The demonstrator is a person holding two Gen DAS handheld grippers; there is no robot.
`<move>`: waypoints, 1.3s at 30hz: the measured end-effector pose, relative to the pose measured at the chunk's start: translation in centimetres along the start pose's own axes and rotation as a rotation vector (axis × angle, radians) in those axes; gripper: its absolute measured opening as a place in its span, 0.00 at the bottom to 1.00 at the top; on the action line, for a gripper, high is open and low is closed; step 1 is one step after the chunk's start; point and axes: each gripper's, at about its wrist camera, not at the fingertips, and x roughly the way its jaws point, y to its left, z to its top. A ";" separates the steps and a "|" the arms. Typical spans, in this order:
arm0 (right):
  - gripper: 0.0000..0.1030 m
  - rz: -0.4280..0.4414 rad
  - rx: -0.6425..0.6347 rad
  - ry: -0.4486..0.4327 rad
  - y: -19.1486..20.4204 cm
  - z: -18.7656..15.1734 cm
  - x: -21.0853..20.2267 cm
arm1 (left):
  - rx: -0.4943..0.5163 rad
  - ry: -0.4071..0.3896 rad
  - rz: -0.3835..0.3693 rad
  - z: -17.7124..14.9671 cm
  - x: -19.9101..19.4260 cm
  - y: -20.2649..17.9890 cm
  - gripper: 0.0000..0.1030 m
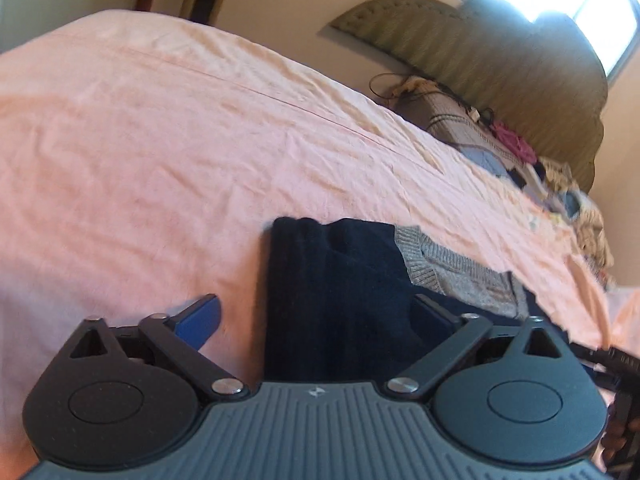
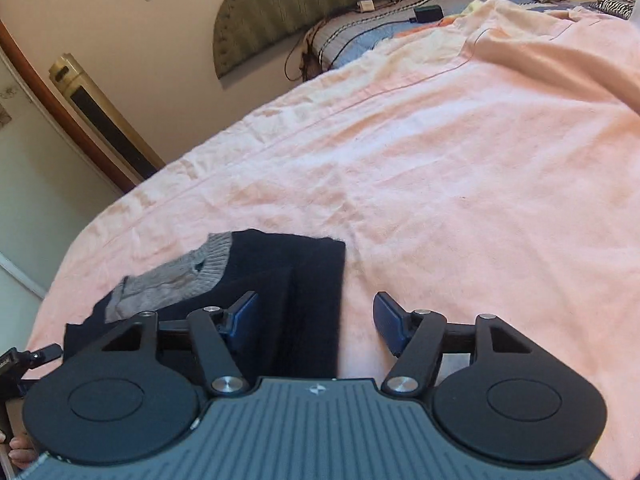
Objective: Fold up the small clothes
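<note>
A small dark navy sweater (image 1: pixel 340 300) with a grey knitted collar panel (image 1: pixel 452 268) lies on the pink bed sheet (image 1: pixel 160 152), its sides folded inward. My left gripper (image 1: pixel 320 316) is open, its blue fingers straddling the sweater's left folded edge. In the right wrist view the same sweater (image 2: pixel 304 292) and grey panel (image 2: pixel 180 276) lie close in front. My right gripper (image 2: pixel 316 320) is open, its fingers either side of the sweater's right folded edge.
A green padded headboard (image 1: pixel 500 64) stands at the far end of the bed. Loose clothes, cables and a charger (image 2: pixel 428 14) clutter the area near it. A gold tower unit (image 2: pixel 100 112) stands by the wall. The bed edge drops off at left in the right wrist view.
</note>
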 end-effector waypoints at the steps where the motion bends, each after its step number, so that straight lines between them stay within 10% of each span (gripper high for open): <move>1: 0.50 0.011 -0.023 0.005 0.4 0.0 0.5 | 0.046 0.008 0.024 0.0 0.4 -0.5 0.19; 3: 0.13 0.029 -0.059 0.030 1.0 0.3 1.2 | 0.068 0.019 0.057 0.1 0.8 -0.6 0.06; 9: 0.09 0.036 -0.030 -0.026 -1.2 -0.4 0.7 | 0.262 -0.058 0.167 -1.2 0.0 -1.5 0.05; 10: 0.10 0.016 -0.049 -0.029 -0.7 -0.4 0.5 | 0.286 -0.064 0.192 -1.2 -0.1 -1.9 0.05; 13: 0.55 -0.070 -0.058 -0.080 1.0 -0.1 -1.7 | 0.266 -0.091 0.238 -1.2 -2.0 -2.6 0.09; 15: 0.61 -0.042 -0.132 -0.182 3.0 -0.7 -4.5 | 0.253 -0.188 0.218 -1.8 -4.5 -3.6 0.17; 18: 0.70 0.028 -0.210 -0.157 6.5 -2.0 -4.6 | 0.220 -0.243 0.100 -2.8 -5.5 -6.0 0.96; 24: 0.75 -0.162 -0.489 -0.125 8.7 -7.0 0.5 | 0.345 -0.069 0.209 -5.9 0.5 -8.2 1.00; 30: 1.00 -0.207 -0.417 -0.124 7.0 -6.5 0.7 | 0.363 -0.116 0.209 -5.9 0.2 -7.1 1.00; 33: 0.95 -0.195 -0.291 -0.129 6.6 -7.6 -2.8 | 0.335 -0.130 0.234 -7.6 -3.5 -7.0 0.99; 39: 0.99 0.009 -0.247 -0.114 3.3 -16.0 -15.6 | 0.218 -0.128 0.024 -15.7 -16.2 -1.7 0.99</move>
